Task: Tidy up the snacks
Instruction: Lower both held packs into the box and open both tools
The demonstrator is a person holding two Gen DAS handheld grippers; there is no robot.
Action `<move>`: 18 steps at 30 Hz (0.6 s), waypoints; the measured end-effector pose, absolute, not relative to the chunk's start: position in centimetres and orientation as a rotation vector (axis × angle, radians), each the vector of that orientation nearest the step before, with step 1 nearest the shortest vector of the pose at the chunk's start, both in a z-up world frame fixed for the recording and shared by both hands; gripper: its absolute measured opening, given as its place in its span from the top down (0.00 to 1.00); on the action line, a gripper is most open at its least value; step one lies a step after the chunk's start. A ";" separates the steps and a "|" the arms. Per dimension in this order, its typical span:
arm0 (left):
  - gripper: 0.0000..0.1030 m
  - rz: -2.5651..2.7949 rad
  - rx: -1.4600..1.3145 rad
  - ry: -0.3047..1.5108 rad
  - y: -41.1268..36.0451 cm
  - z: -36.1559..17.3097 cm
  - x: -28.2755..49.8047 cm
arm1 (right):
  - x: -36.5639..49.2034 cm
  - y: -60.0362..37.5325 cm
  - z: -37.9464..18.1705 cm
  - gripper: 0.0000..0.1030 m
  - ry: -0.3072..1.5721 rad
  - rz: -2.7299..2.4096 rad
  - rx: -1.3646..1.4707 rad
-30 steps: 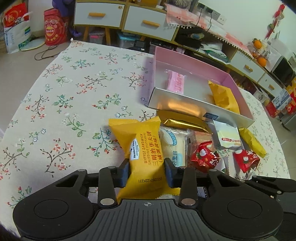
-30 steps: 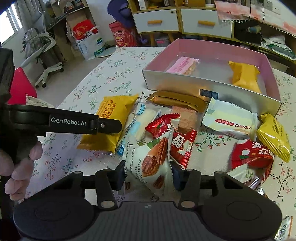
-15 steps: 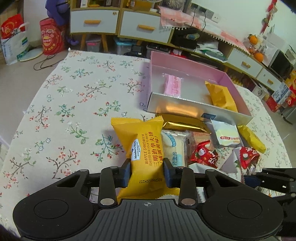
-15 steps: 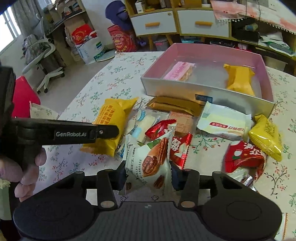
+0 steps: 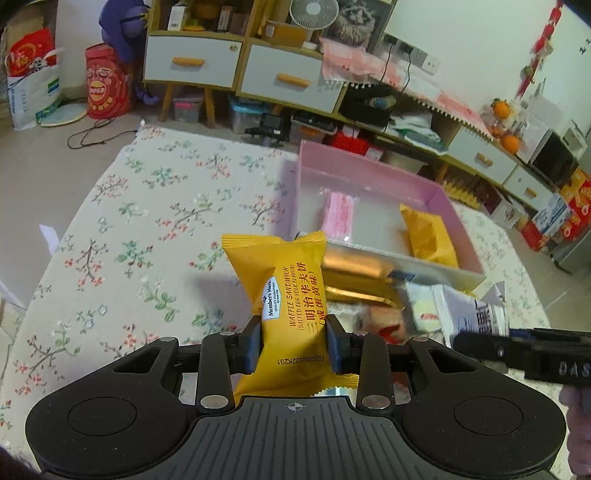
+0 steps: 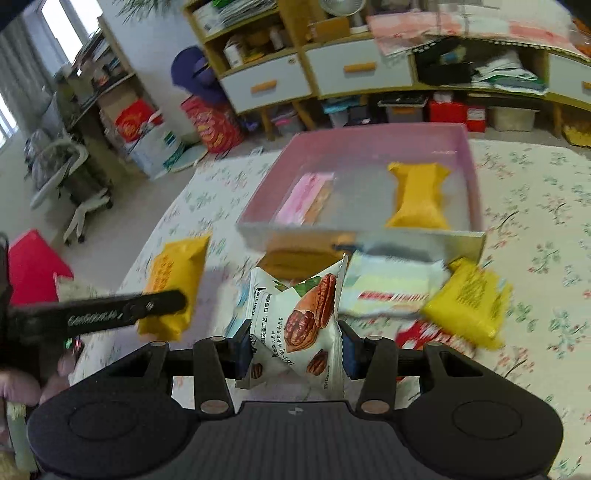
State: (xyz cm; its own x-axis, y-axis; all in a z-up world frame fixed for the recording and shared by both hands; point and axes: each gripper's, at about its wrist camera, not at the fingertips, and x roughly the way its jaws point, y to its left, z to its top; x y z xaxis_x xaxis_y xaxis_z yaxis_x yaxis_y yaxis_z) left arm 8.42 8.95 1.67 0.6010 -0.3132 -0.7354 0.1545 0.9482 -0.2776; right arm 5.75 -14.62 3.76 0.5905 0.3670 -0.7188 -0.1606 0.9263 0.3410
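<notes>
Yellow-framed cabinets w/ white drawers, tiled floor, white wall.

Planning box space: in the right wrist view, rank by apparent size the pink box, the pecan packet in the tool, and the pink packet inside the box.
1. pink box
2. pecan packet, though nearness to the camera inflates it
3. pink packet

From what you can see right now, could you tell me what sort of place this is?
Probably a lived-in home: a floral tablecloth, drawer cabinets with cluttered shelves, and a fan.
</notes>
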 end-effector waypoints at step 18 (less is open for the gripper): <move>0.69 -0.417 -0.175 0.881 -0.9 3.8 15.7 | 11.6 -20.5 4.9 0.85 0.782 0.116 0.448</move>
State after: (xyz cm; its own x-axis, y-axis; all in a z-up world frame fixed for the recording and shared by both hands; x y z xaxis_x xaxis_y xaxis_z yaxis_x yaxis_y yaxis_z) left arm 15.68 -0.88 3.82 0.5626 -0.4232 -0.7101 0.2815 0.9058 -0.3167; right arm 11.64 -20.52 4.93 0.7086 0.2641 -0.6543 0.0627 0.9001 0.4311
